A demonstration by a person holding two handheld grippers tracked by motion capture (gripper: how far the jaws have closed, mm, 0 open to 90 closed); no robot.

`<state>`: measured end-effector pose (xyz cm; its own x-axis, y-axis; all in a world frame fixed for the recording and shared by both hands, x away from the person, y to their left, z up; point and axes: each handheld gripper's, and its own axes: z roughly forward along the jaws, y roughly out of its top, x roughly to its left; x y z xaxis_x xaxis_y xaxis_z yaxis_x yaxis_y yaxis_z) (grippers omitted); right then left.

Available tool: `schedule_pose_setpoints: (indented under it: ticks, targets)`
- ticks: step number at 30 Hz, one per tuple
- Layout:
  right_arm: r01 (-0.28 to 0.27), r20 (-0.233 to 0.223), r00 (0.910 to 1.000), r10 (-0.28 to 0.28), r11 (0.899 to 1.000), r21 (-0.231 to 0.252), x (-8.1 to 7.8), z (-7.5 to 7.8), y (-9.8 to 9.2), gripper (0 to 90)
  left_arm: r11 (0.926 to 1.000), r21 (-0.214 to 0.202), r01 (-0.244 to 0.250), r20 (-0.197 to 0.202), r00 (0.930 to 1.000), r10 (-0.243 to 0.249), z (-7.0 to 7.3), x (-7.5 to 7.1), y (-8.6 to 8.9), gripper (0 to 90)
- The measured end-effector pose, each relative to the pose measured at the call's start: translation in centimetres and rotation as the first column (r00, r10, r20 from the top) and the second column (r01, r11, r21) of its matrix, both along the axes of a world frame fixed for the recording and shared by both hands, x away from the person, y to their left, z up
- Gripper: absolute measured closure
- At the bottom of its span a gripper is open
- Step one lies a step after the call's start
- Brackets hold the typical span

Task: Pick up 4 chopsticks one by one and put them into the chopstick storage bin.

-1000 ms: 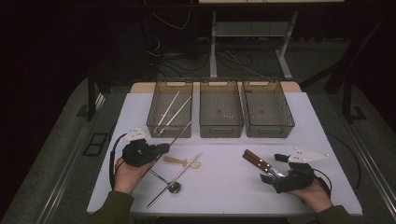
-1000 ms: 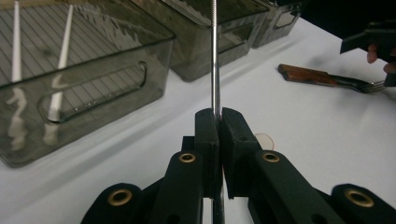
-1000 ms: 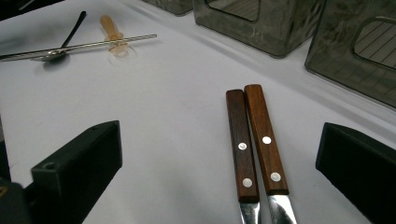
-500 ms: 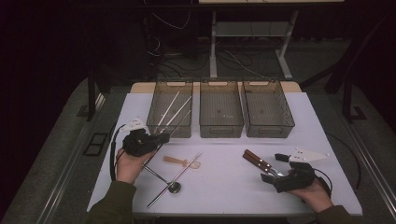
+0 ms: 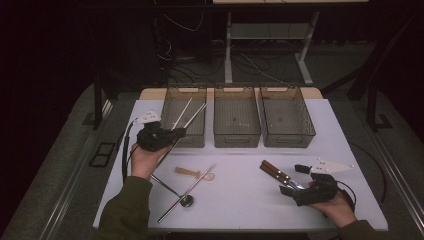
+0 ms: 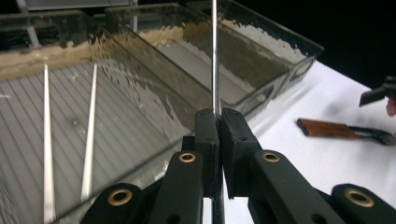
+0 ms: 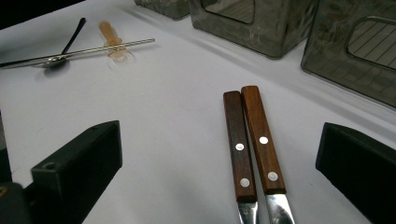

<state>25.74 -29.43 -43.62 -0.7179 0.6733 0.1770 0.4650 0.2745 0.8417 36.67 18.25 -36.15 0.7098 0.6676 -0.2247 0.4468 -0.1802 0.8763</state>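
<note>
White table bears three bins; left gripper fingers clench one chopstick, right gripper fingers spread.

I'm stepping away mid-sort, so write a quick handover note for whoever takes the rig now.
Left tool: shut on a thin metal chopstick, held above the left clear plastic bin.
Right tool: open on the table, with two wooden-handled knives between its jaws, ungripped.
Done: two metal chopsticks lie in the left bin.
Left: bin the held chopstick; then the knives, the metal spoon, another chopstick and the small tan spoon.
</note>
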Motion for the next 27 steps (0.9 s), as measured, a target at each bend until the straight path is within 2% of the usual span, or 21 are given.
schedule_pose_setpoints:
  ticks: [10,15,22,27]
  targets:
    - [-0.001,-0.001,1.0,0.001,1.0,0.006,0.0,0.1,-0.1,0.7,0.9994,-0.002,-0.034,0.021,0.9992,0.034,1.6,3.0,-0.3,85.3]
    - [-0.002,-0.001,1.0,0.002,1.0,0.008,0.0,0.1,-0.1,0.7,0.9979,-0.017,-0.062,0.024,0.9977,0.063,2.0,4.4,0.0,85.4]
    - [0.004,-0.005,1.0,-0.004,1.0,0.013,-0.1,0.1,-0.1,0.7,0.9941,-0.03,-0.104,0.03,0.994,0.105,1.9,6.2,0.1,85.3]
    - [0.004,-0.004,1.0,-0.004,1.0,0.015,-0.1,0.1,-0.1,0.7,0.9897,-0.037,-0.138,0.018,0.9901,0.139,1.5,7.9,0.3,85.3]
